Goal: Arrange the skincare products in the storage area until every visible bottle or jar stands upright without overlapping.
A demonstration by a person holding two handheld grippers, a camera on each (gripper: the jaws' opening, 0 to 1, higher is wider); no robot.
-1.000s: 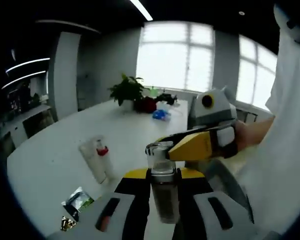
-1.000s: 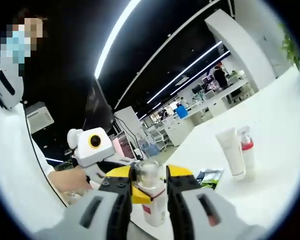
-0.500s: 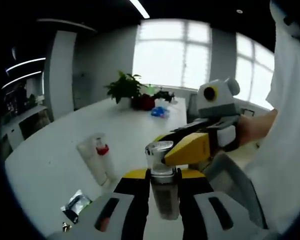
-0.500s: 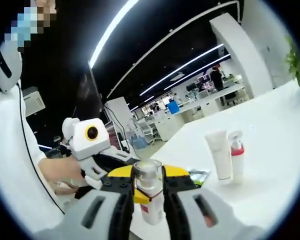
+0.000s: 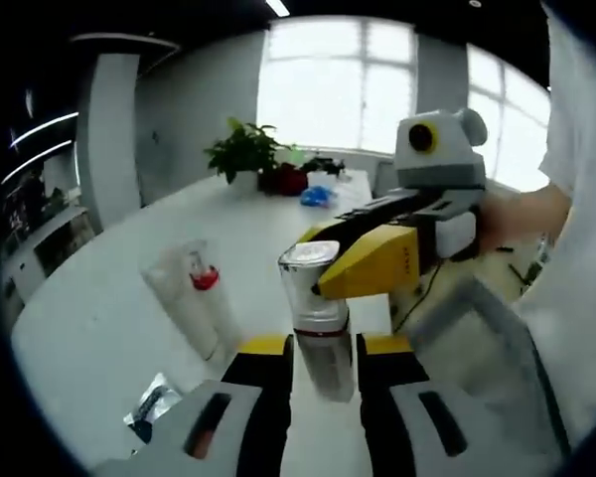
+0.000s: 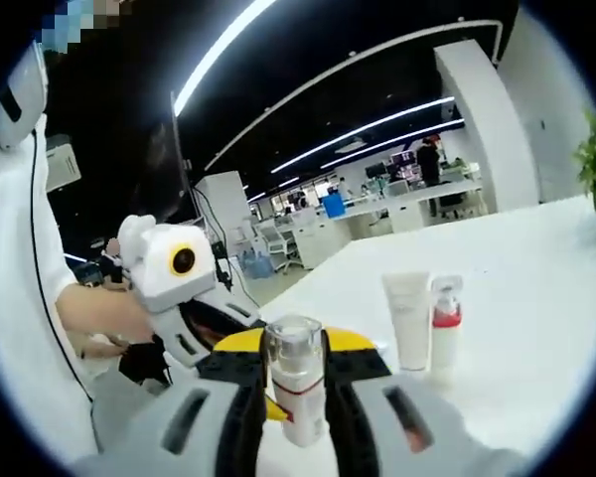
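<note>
Gripping is shared: a clear-capped bottle is clamped low on its body by the left tongs and near its cap by the right tongs, above the white counter. Since a second ago it has been raised and brought nearly vertical, cap up, so placement is judged near. Farther off, a white tube and red-collared pump bottle are seen upright, just beside each other.
</note>
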